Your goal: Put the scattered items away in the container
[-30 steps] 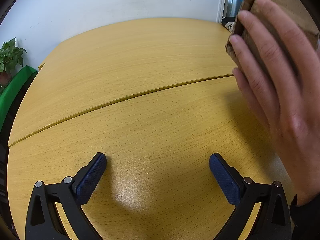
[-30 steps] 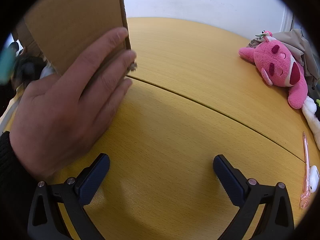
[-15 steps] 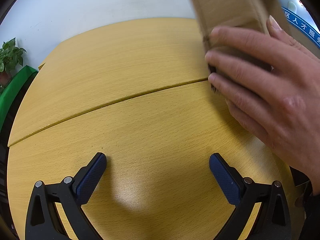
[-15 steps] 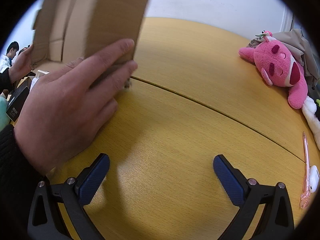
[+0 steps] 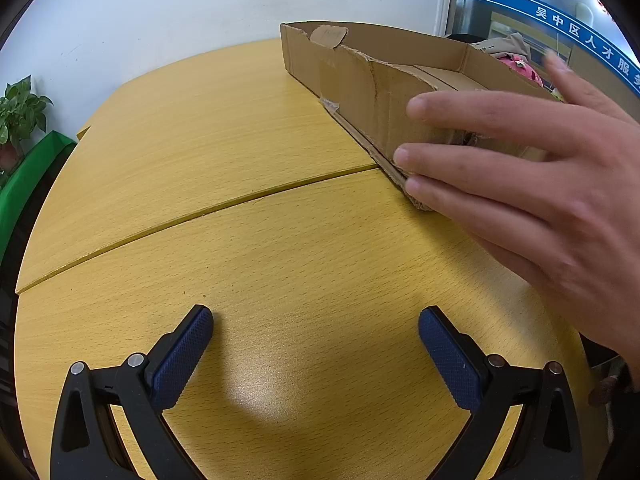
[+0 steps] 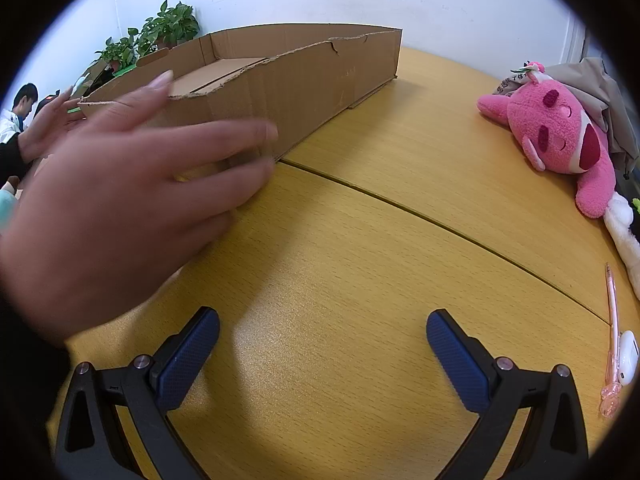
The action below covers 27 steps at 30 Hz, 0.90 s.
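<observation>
Two bare hands (image 6: pixel 120 200) flank the cardboard box (image 6: pixel 304 76)

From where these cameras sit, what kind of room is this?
Probably an office or meeting room: a large wooden table, potted plants against a plain white wall, and a glass partition with a blue sign band. A cardboard box sits on the table.
</observation>
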Each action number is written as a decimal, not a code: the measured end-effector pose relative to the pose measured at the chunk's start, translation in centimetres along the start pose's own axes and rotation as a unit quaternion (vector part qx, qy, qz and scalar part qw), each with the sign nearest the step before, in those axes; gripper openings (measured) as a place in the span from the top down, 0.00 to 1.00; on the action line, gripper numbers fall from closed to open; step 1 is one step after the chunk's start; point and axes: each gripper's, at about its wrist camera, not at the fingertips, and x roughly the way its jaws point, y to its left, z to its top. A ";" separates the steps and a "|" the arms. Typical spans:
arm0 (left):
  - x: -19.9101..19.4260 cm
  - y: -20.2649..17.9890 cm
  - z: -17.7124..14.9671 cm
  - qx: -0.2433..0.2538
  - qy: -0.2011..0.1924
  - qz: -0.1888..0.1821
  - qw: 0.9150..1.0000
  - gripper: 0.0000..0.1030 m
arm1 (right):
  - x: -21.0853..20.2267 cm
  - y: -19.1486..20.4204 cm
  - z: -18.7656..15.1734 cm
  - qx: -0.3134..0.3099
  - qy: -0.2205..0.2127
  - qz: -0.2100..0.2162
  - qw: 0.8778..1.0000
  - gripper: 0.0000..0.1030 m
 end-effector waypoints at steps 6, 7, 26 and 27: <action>-0.1 0.0 -0.1 0.000 0.000 0.000 1.000 0.00 | 0.0 0.0 0.0 0.000 0.000 0.000 1.000 0.00; -0.1 -0.1 -0.1 0.000 0.000 0.000 1.000 0.00 | 0.0 0.0 0.0 0.000 0.000 0.000 1.000 0.00; -0.2 -0.1 -0.2 0.000 0.000 0.000 1.000 0.00 | 0.0 0.0 0.0 0.000 0.000 0.000 1.000 0.00; -0.1 -0.1 -0.2 0.000 0.000 0.000 1.000 0.00 | 0.0 0.0 0.0 0.000 0.000 0.000 1.000 0.00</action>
